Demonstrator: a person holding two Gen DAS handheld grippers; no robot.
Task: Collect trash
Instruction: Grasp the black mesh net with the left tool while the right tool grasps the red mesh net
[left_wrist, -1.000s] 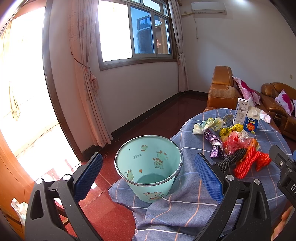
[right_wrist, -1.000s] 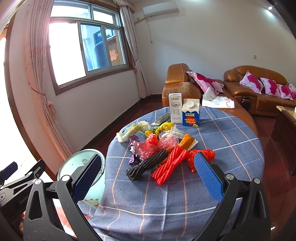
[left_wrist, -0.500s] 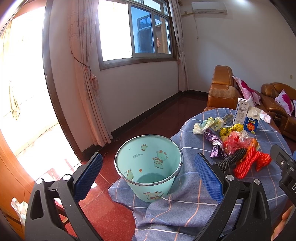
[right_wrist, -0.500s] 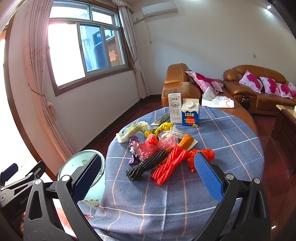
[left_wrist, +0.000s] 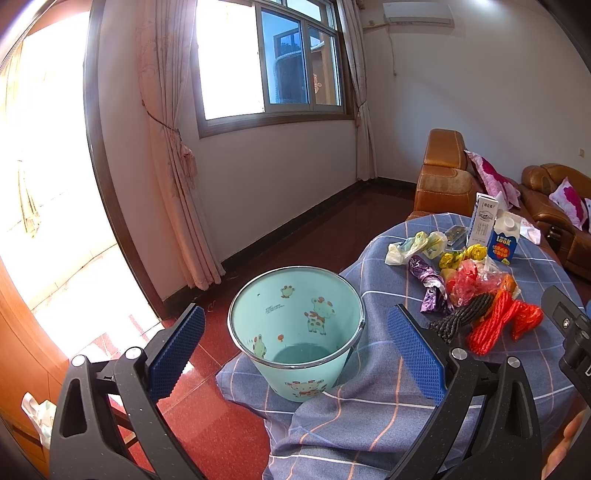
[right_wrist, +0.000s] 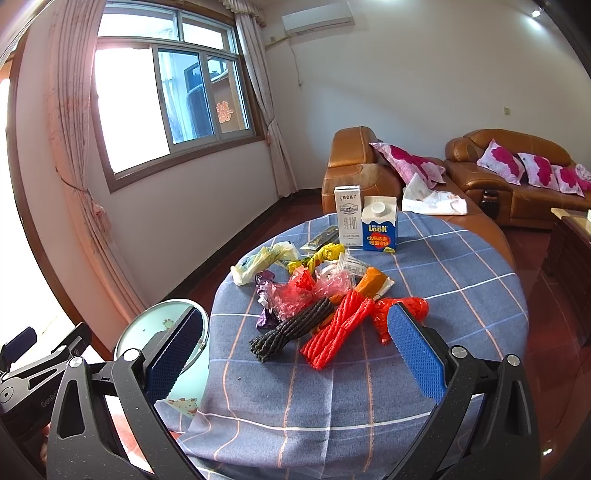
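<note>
Trash pile (right_wrist: 325, 295) sits untouched mid-tablecloth (right_wrist: 461, 295), nothing changed since a second ago, so collecting hasn't started. Your left gripper (left_wrist: 295, 350) and right gripper (right_wrist: 295, 350) both hang spread, holding nothing. Count: one cartoon bucket (left_wrist: 295, 332) beside the table, two cartons (right_wrist: 365, 221), about nine wrappers and bags.

- Ahead of my right gripper (right_wrist: 295, 345), past the heap of wrappers, the blue carton (right_wrist: 379, 229) reads "LOOK" in yellow on its front; the red-and-yellow print below it is too small for me to read.
- Just left of it, touching, the tall white carton (right_wrist: 347, 216) bears dark Chinese characters that I cannot make out.
- Low at my far left, the body of my left gripper (right_wrist: 44, 373) shows pale lettering, "GenRo", cut off.
- Ahead of my left gripper (left_wrist: 295, 349), the bucket's (left_wrist: 291, 321) inner wall carries tiny print, unreadable.
</note>
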